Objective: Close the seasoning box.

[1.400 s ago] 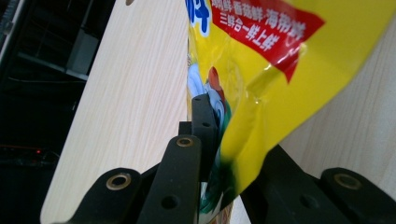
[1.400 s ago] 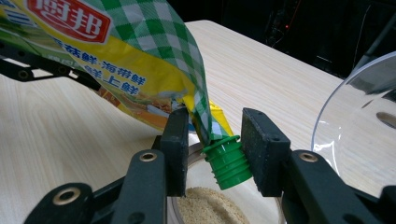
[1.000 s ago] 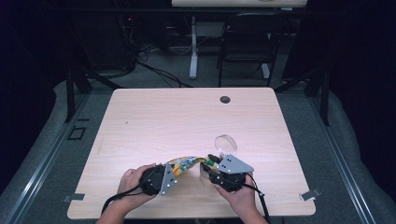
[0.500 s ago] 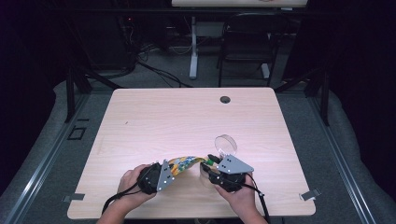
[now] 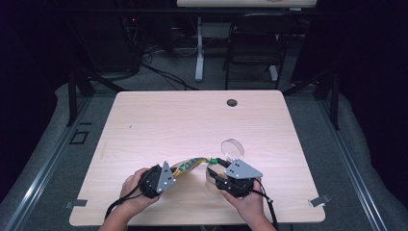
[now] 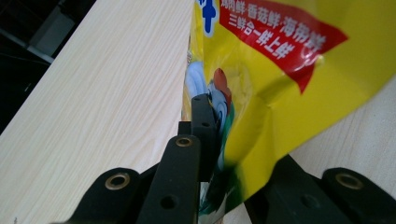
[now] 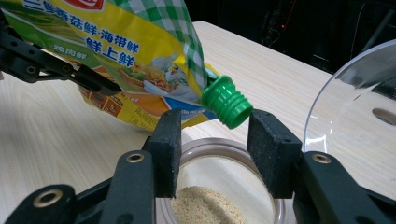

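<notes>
My left gripper point(image 5: 174, 169) is shut on the bottom edge of a yellow seasoning pouch point(image 5: 190, 165), which hangs tilted over the table. In the left gripper view the pouch point(image 6: 289, 84) is pinched between the jaws point(image 6: 219, 140). Its green screw cap point(image 7: 227, 101) points down over a clear jar point(image 7: 219, 196) with pale granules in it. My right gripper point(image 7: 215, 140) straddles the jar's point(image 5: 211, 179) rim. Its jaws have just been opening, and the pads stand beside the glass without a clear press. The cap sits between the fingertips point(image 7: 168, 140), untouched.
The jar's clear round lid point(image 5: 232, 149) stands on edge just behind the jar, close to the right jaw point(image 7: 355, 112). A dark cable hole point(image 5: 232, 102) is near the table's point(image 5: 159, 120) far edge. A chair and table legs stand beyond it.
The left hand has tilted slightly with the pouch. The right hand has stayed where it was at the jar.
</notes>
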{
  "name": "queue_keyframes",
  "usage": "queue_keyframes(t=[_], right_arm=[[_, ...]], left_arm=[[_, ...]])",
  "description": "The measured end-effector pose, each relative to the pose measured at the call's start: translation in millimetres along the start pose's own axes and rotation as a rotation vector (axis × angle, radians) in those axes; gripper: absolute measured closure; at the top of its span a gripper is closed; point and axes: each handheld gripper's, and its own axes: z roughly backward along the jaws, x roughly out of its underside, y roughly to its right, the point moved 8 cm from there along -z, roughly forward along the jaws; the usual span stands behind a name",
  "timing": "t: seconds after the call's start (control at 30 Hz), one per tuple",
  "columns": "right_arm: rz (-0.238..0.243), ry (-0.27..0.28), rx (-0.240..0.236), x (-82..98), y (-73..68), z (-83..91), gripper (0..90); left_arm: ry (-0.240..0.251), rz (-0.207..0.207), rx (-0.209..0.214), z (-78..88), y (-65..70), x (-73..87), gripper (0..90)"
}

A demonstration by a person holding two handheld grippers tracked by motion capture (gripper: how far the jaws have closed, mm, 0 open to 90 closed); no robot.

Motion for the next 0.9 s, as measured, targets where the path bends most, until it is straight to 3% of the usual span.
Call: queue_keyframes(t=[0.57,0.77,0.9], right_arm=[[-0.021,0.01,0.001,0.5,3.5,1.5,52.6],[-0.029,0.017,0.007,0.0,5.8,2.5,52.4],[-0.026,0.014,0.01,0.2,5.9,2.5,52.4]], left_arm=[[0.004,0.003,0.001,-0.6,-1.8,1.4,87.2],[0.014,0.035,0.009,-0.5,-3.9,3.3,87.1],[0.027,0.078,0.021,-0.2,-7.2,6.0,87.1]])
